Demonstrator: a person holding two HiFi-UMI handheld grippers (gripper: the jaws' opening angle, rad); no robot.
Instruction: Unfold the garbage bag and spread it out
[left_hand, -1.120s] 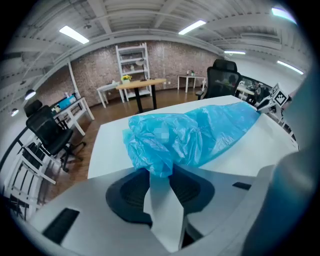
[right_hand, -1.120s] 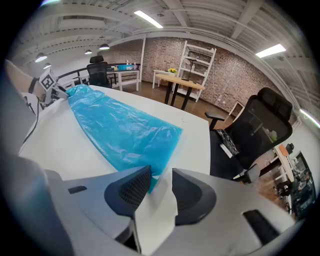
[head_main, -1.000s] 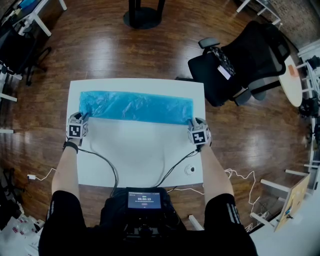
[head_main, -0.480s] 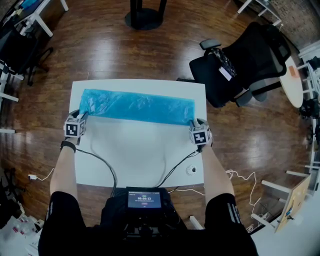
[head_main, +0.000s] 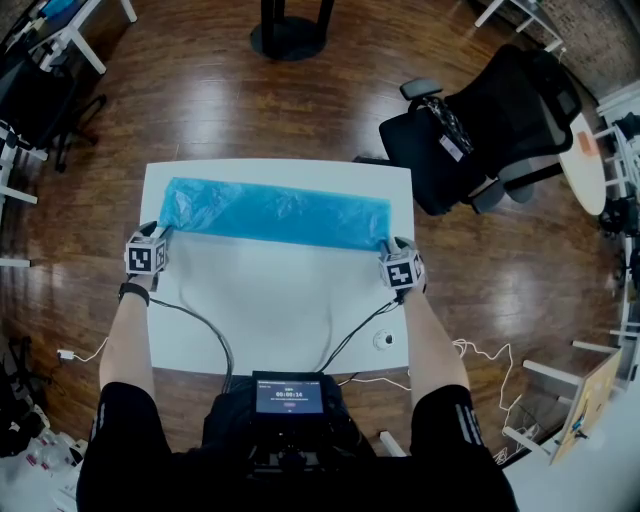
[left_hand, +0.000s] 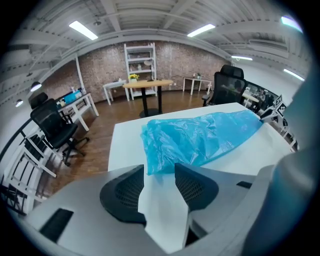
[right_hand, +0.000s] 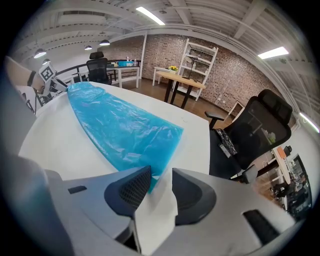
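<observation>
At the surface's (head_main: 280, 300) nine o'clock edge, the left tool (head_main: 160, 233) points toward twelve o'clock at the near left corner of the blue garbage bag (head_main: 275, 213). In the left gripper view this tool (left_hand: 159, 172) stands spread, its jaws having just been opening. Only bare white surface shows in the gap, and the bag's crumpled corner (left_hand: 200, 137) lies just past the tips, touched by neither pad.

The bag is a long flat strip across the twelve o'clock half of the surface, running from ten o'clock to two o'clock, wrinkled but lying down. Two cables (head_main: 205, 325) trail over the bare six o'clock half.

At the three o'clock edge, the right tool (head_main: 388, 244) meets the bag's near right corner. In the right gripper view its jaws (right_hand: 161, 180) are also apart. The bag's corner (right_hand: 120, 127) reaches into the gap beside the left-hand pad (right_hand: 131, 190), with white surface visible between the pads, so nothing is pinched.

Off the surface at two o'clock, a black office chair (head_main: 480, 120) stands on the wooden floor (head_main: 200, 90).
</observation>
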